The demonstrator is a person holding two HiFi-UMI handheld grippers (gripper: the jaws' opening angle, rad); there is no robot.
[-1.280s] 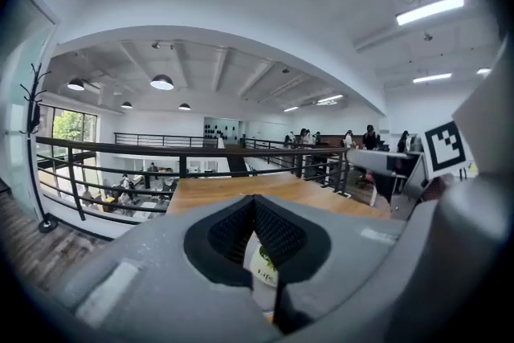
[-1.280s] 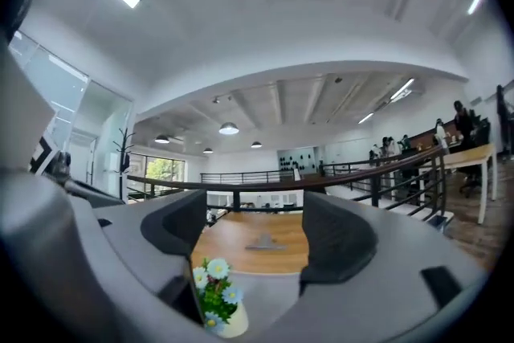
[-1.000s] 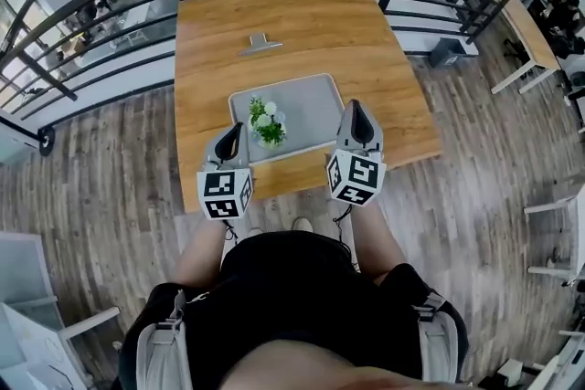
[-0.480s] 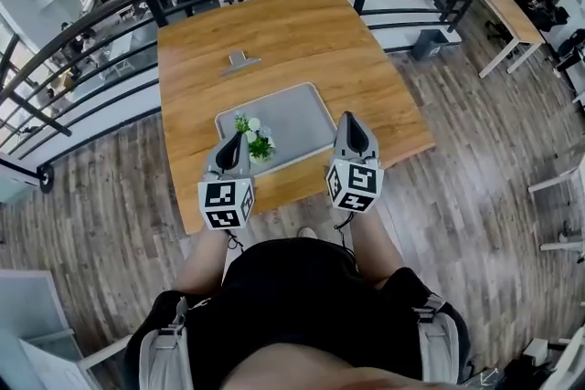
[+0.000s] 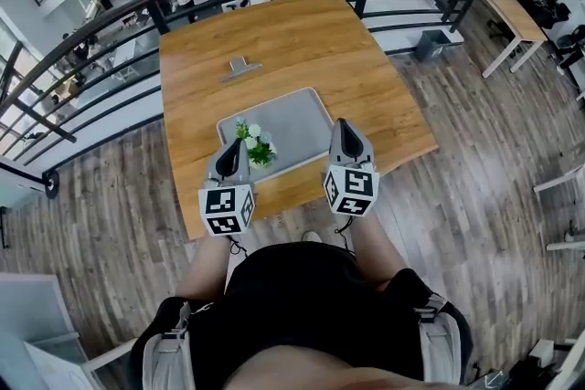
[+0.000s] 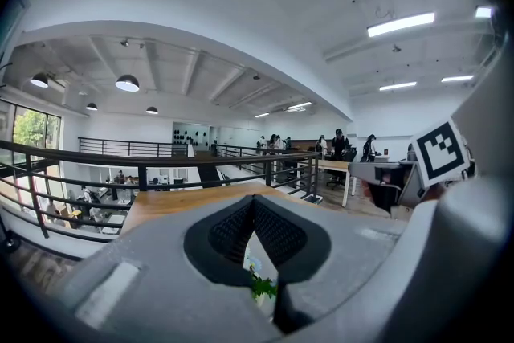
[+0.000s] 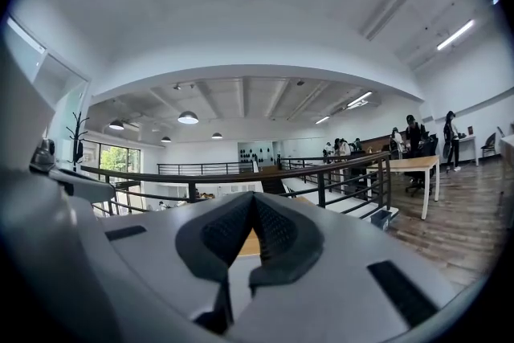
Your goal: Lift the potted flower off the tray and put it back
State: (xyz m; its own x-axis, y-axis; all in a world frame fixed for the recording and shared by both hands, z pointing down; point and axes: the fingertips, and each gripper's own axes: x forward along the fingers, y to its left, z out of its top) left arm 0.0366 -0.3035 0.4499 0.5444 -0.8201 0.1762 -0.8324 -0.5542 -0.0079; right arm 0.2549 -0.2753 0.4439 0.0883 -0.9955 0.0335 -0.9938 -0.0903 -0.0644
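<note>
On the wooden worktop [image 5: 274, 41], grey tray [image 5: 297, 116], potted flower [image 5: 254, 144] standing in its near left corner, left tongs [image 5: 234, 149] just beside it (tips together, empty), right tongs [image 5: 344, 131] likewise closed, near the tray's right corner.

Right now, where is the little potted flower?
In the head view, the potted flower stands in the near left part of the grey tray on the wooden table, just ahead of the left claw.
</note>
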